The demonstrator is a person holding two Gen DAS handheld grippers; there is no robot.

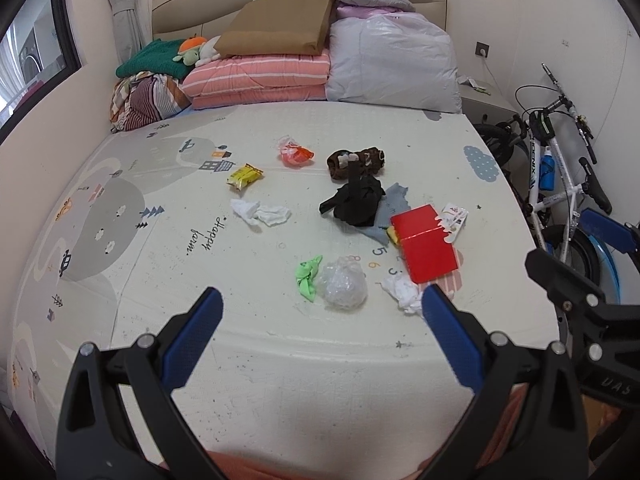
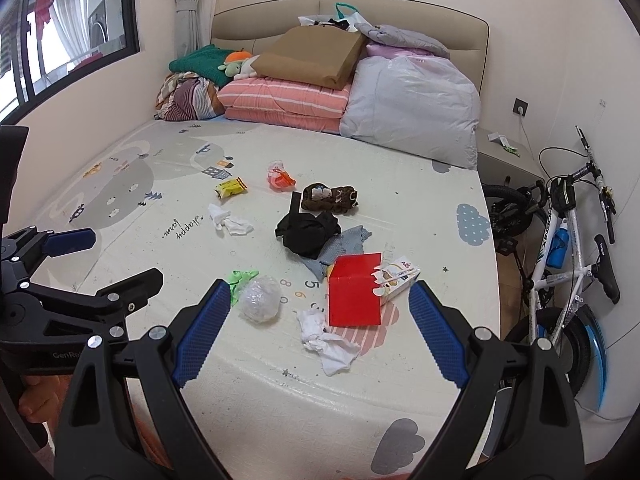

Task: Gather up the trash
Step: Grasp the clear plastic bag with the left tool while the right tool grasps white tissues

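Both tongs gaped wide and empty above the mat (image 1: pixel 280 360). Ahead of the left tongs (image 1: pixel 322 306) lay a plastic wad (image 1: pixel 343 285); ahead of the right tongs (image 2: pixel 320 298), tissue (image 2: pixel 326 340) and a red box (image 2: pixel 354 296).

A yellow item (image 1: pixel 393 236) lay mostly hidden beneath the red box (image 1: pixel 426 242) at centre right, its nature unclear.
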